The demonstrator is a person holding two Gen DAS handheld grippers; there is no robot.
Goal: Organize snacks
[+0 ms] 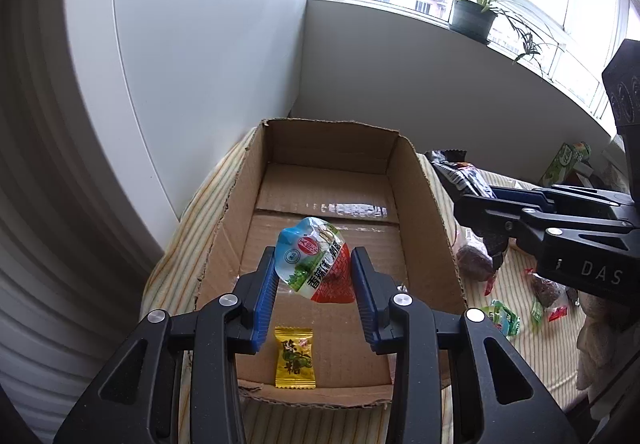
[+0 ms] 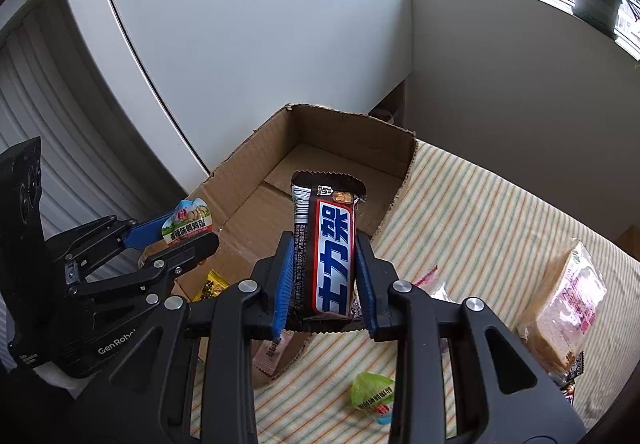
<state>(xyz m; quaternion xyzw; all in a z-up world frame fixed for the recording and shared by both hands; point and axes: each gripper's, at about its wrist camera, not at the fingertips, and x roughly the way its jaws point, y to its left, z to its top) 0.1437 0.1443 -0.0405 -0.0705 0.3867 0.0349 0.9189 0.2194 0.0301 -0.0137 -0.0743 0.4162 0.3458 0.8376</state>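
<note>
An open cardboard box point(image 1: 424, 204) point(image 2: 248, 180) stands on a striped cloth. My left gripper point(image 1: 314, 268) is shut on a blue, green and red snack pouch point(image 1: 314, 262) and hangs over the box's inside; from the right wrist the pouch point(image 2: 188, 222) shows at the left. My right gripper point(image 2: 324, 276) is shut on a brown chocolate bar point(image 2: 326, 248) with white letters, over the box's near right corner. In the left wrist view that gripper point(image 1: 476, 204) comes in from the right with the bar point(image 1: 456, 170). A yellow candy point(image 1: 293, 358) point(image 2: 210, 284) lies on the box floor.
Loose snacks lie on the cloth right of the box: dark red wrapped pieces point(image 1: 474, 262), small green packets point(image 1: 504, 318), a green pouch point(image 2: 372, 390), a pink wrapper point(image 2: 276, 350), a bread bag point(image 2: 568, 304). A potted plant point(image 1: 474, 14) stands on the windowsill. A white wall rises left of the box.
</note>
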